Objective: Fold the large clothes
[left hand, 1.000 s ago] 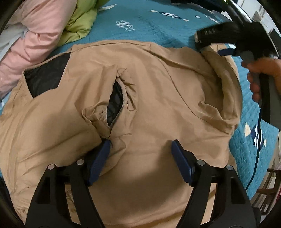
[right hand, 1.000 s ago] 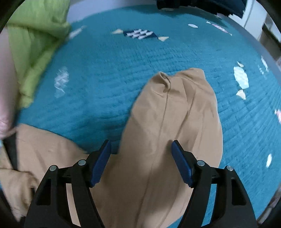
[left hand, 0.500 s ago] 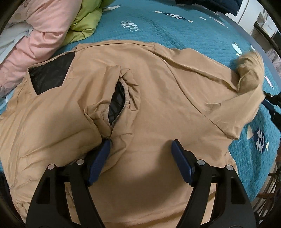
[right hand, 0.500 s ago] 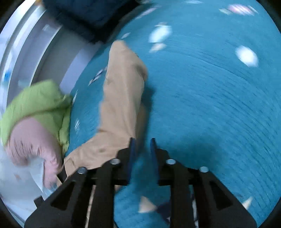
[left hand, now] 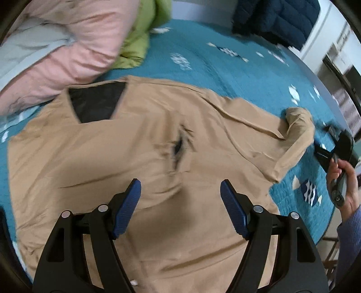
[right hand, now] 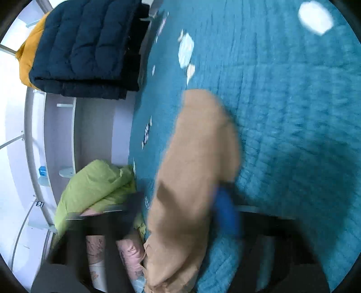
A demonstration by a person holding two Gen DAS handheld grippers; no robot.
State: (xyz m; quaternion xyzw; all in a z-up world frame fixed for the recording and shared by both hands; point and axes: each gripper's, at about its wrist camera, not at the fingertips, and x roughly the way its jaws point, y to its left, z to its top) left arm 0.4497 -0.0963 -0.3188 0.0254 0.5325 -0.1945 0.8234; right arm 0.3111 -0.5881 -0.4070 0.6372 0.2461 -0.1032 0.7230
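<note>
I'm pinching the tan jacket's [left hand: 146, 162] sleeve [right hand: 194, 162] at three o'clock with my right gripper [right hand: 216, 209], jaws clamped, readying a fold. My left gripper [left hand: 180, 209] is hovering wide and empty.

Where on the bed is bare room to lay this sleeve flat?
Bare quilt lies beyond the tan jacket, toward the navy coat. The pink bedding and green bedding crowd the far left corner.

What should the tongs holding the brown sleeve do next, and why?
Probably carry the sleeve in over the tan jacket's body. The right tongs look pinched on its edge, and it sticks out over the blue bedspread. The left tongs hang open above the jacket's middle, gripping nothing.
</note>
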